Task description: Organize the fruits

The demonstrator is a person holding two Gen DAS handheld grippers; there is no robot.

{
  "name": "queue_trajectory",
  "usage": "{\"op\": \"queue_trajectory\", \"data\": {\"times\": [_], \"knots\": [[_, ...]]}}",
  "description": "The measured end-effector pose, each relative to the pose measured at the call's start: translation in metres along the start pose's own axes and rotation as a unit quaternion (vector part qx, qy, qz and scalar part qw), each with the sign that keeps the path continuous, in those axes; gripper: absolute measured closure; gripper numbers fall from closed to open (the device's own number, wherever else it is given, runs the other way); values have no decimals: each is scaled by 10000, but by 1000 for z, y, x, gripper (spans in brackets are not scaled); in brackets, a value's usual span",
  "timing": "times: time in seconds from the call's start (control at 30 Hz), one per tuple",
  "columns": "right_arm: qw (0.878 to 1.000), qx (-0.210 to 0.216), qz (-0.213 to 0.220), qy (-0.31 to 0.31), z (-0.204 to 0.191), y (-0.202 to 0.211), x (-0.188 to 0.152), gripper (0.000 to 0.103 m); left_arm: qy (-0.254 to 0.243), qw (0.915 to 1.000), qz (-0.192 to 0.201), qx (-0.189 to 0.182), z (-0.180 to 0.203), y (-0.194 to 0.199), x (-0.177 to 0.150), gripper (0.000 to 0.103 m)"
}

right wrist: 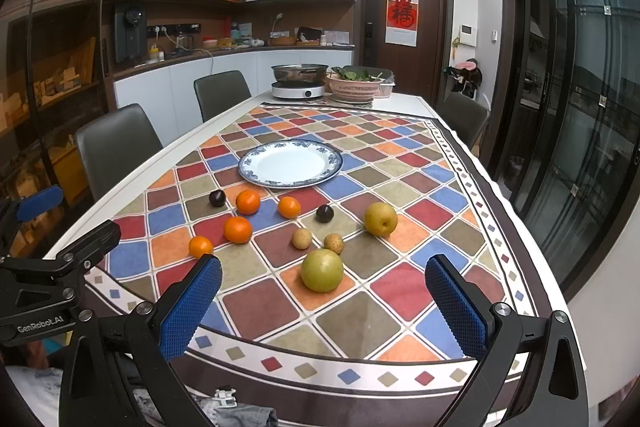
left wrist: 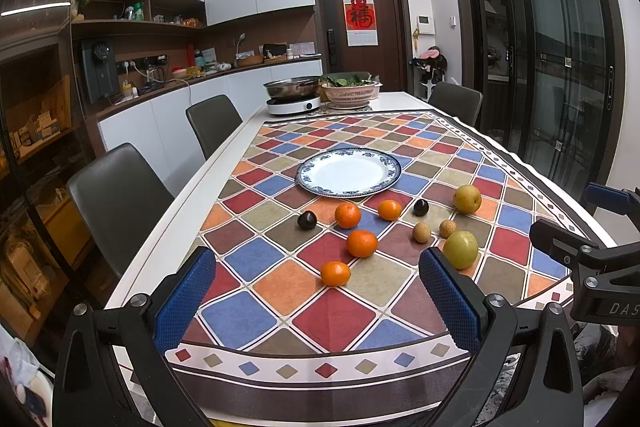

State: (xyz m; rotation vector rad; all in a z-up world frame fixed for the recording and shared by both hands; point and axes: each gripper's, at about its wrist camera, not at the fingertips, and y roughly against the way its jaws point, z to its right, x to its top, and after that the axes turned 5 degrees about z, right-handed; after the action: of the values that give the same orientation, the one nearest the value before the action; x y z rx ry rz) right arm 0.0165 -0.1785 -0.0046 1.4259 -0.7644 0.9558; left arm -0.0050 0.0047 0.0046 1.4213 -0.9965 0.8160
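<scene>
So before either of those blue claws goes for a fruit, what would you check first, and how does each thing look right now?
1. Left gripper open and holding nothing: ok.
2. Right gripper open and holding nothing: ok.
3. Plate bare, with room for fruit: ok.
4. Nearest targets free to grasp: the green pear sits alone ahead of the right gripper, the nearest orange ahead of the left: ok.
5. The two small brown fruits lie close together, though not touching; grasping one might nudge the other: cannot tell.
6. Grippers apart from each other: ok.
</scene>
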Motion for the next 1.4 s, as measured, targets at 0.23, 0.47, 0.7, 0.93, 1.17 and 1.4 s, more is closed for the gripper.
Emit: {"op": "queue_trajectory", "data": {"times": [0.23, 0.47, 0.7, 0.93, 1.17, 1.4], "knots": [[10000, -2, -5, 3, 0, 0, 1, 0, -2, 10000, 1, 0, 0, 0, 0, 0], [10000, -5, 0, 12, 0, -1, 0, 0, 0, 10000, 1, 2, 0, 0, 0, 0], [10000, -1, -11, 17, -1, -1, 1, 0, 1, 10000, -3, -1, 0, 0, 0, 0], [10000, 7, -30, 18, 0, 0, 2, 0, 3, 10000, -24, -2, -1, 0, -1, 0], [9999, 21, -135, 29, 0, -13, -7, 0, -9, 9999, -159, 8, -4, -7, -3, 0], [9992, 80, -379, 57, 0, -27, -9, 0, -100, 9993, -367, -9, -1, -23, -5, 0]]}}
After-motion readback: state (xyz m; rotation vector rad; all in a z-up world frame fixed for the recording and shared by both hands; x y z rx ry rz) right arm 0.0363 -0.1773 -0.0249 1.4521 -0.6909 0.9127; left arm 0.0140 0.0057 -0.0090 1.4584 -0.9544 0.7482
